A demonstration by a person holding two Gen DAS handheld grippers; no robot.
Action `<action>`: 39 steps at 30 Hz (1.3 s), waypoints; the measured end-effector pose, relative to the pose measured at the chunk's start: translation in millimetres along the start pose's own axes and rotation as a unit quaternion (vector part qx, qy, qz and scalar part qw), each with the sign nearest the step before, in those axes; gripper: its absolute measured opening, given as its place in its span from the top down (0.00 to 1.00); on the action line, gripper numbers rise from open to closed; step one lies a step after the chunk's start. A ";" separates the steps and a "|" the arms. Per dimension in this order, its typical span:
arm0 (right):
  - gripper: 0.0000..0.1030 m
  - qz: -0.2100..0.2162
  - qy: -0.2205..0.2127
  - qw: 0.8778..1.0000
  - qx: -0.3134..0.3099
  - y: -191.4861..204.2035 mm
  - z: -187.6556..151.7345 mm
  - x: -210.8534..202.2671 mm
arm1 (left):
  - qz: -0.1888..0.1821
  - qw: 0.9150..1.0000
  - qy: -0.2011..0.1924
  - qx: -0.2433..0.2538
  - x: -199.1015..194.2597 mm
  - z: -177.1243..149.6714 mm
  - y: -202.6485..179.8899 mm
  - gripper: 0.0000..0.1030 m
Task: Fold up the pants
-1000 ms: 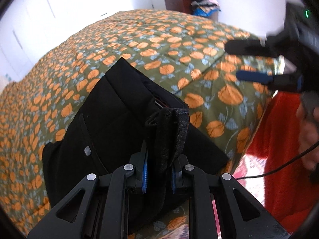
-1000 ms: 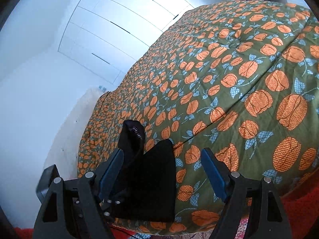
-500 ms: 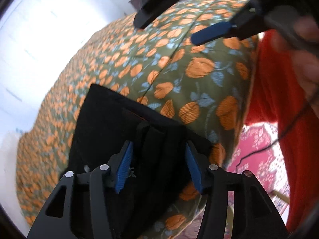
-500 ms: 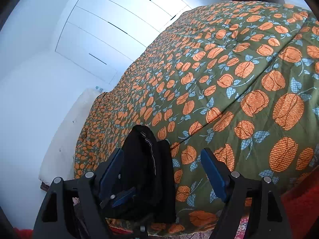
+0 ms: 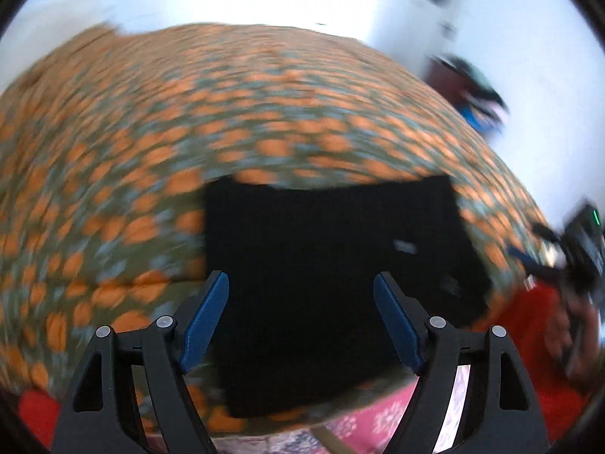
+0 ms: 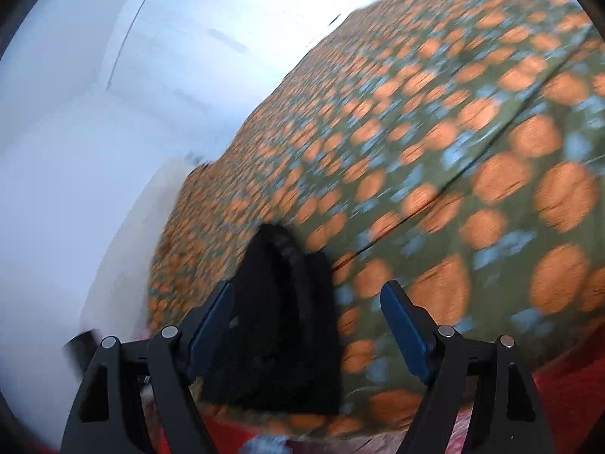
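On my left camera I see the black pants (image 5: 332, 265) lying folded into a flat, roughly square stack on the bed (image 5: 151, 143), right at its near edge, with the lower part of the stack hanging slightly over that edge. The bed is covered in a green spread printed with orange and blue shapes. My left gripper (image 5: 300, 314) hovers over the stack with its jaws opening; the blue pads (image 5: 206, 317) stand wide to either side of the cloth and press on nothing, so the pants are let go. The picture is smeared, so finer detail of the fabric is lost, apart from a small pale tag near the stack's right side.

At the right edge of that same view I can make out my right gripper (image 5: 529, 261), blurred, held near the bed's near corner, with part of a hand (image 5: 584, 325) behind it.

On my right camera the pants (image 6: 280, 325) appear edge-on as a dark heap at the near edge of the bed (image 6: 453, 151), showing between the fingers toward the left one. My right gripper (image 6: 306, 325) is spread wide and grips nothing. White cupboard doors (image 6: 196, 38) stand beyond the bed, and a red cloth (image 5: 529, 325) hangs below its near edge.
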State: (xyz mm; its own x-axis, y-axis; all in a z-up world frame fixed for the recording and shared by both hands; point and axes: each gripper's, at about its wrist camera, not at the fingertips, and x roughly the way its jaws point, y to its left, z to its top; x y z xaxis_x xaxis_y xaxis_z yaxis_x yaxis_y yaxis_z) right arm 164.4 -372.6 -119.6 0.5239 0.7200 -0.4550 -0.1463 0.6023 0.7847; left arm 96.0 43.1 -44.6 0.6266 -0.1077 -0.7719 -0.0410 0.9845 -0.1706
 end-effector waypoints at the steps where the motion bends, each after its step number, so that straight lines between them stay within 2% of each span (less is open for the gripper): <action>1: 0.23 0.020 0.022 1.000 0.003 3.0 -1.5 7.5 | 0.017 1.000 -0.004 -0.014 2.5 -5.7 11.7 0.23; 3: 0.23 0.056 0.072 0.996 0.011 8.6 -3.7 25.4 | 0.044 0.999 -0.007 -0.022 9.0 -16.5 25.4 0.23; 5: 0.24 0.072 0.116 0.990 0.020 12.0 -2.8 42.4 | 0.061 0.998 -0.001 -0.032 18.5 -27.3 36.2 0.23; 7: 0.33 0.057 0.150 0.987 0.005 18.5 0.2 56.8 | 0.065 0.997 0.008 -0.042 24.2 -35.6 44.1 0.23; 11: 0.44 0.004 0.208 0.976 -0.062 38.6 6.9 85.4 | 0.070 0.997 0.008 -0.041 25.5 -39.0 48.6 0.23; 12: 0.49 -0.009 0.221 0.972 -0.079 43.4 6.7 92.7 | 0.070 0.997 0.005 -0.041 24.6 -37.0 52.7 0.23; 14: 0.73 -0.051 0.240 0.959 -0.141 58.1 4.4 105.7 | 0.071 0.997 0.001 -0.042 24.5 -34.9 55.5 0.23; 15: 0.92 -0.086 0.242 0.950 -0.179 66.3 2.4 110.0 | 0.071 0.996 0.001 -0.045 23.4 -34.7 57.3 0.23; 16: 0.93 -0.111 0.241 0.941 -0.208 73.2 0.9 110.3 | 0.069 0.997 0.000 -0.046 21.3 -35.1 57.4 0.23; 19: 0.95 -0.119 0.231 0.933 -0.251 98.1 0.0 96.3 | 0.062 0.997 -0.008 -0.053 15.9 -35.4 60.3 0.23; 22: 0.95 -0.111 0.223 0.934 -0.257 109.1 0.7 73.6 | 0.054 0.997 -0.013 -0.049 13.1 -35.3 56.2 0.23; 24: 0.96 -0.122 0.228 0.934 -0.246 94.5 -4.7 66.9 | 0.053 0.998 -0.008 -0.038 16.6 -35.7 50.2 0.23; 28: 0.96 -0.151 0.247 0.936 -0.199 51.3 -22.5 79.2 | 0.071 0.997 0.012 -0.013 27.2 -37.8 38.1 0.23; 39: 0.95 -0.155 0.221 0.940 -0.207 49.9 -24.2 88.1 | 0.108 0.994 0.022 -0.004 29.6 -39.8 37.7 0.23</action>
State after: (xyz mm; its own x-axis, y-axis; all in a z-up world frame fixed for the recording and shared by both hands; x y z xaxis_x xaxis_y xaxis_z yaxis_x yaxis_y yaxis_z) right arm 182.9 -270.7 -130.7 0.2078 0.5062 -0.8370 -0.4057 0.8232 0.3971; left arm 82.0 71.5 -98.2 0.5671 0.0998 -0.8176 -0.1771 0.9842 -0.0028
